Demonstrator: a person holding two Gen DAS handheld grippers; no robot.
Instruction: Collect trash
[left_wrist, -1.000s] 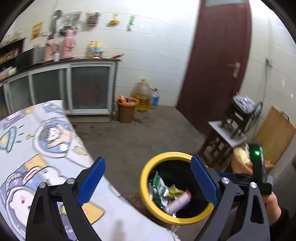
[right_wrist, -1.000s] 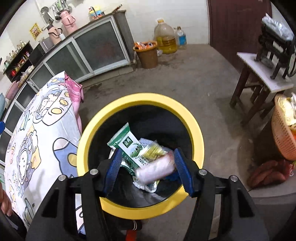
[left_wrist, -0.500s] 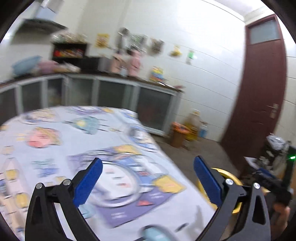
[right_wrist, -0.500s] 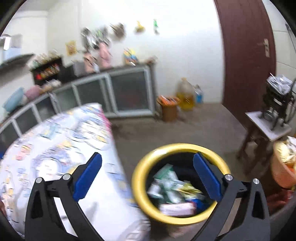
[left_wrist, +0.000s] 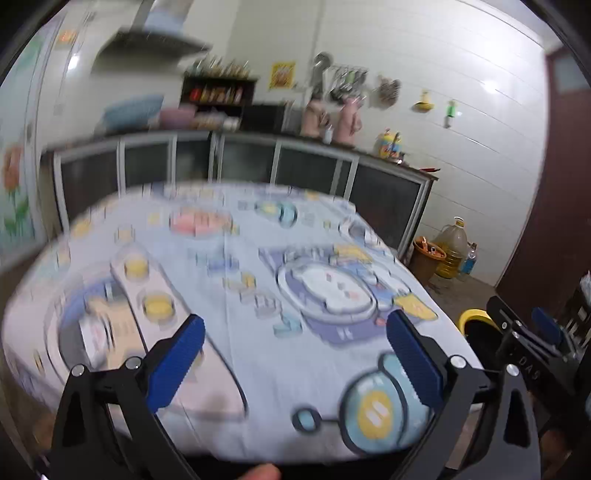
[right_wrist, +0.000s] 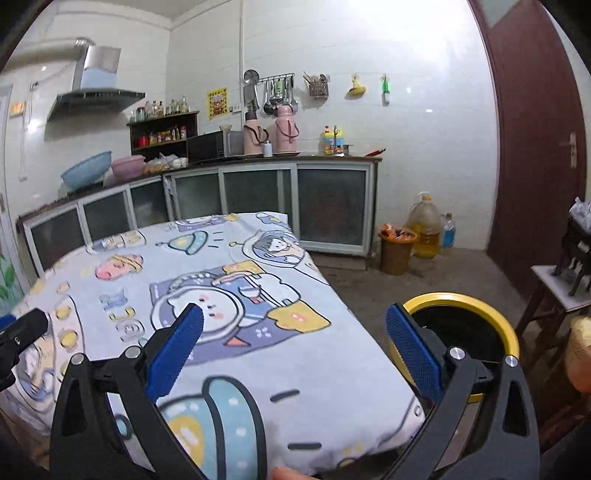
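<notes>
Ahead of both grippers now table (right_wrist: 332, 369) not bin (right_wrist: 506, 332): R gripper (right_wrist: 293, 354) just opened, dropped wrapper, L gripper (left_wrist: 295, 354) wide, empty; no trash visible on cloth.

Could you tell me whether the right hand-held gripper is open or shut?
Open: the right hand-held gripper has blue pads spread wide, nothing between.

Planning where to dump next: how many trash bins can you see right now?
2. A yellow-rimmed bin stands on the floor beside the table's right edge; a smaller brown bin sits by the counter's end, next to the oil jug. Others may be hidden.
</notes>
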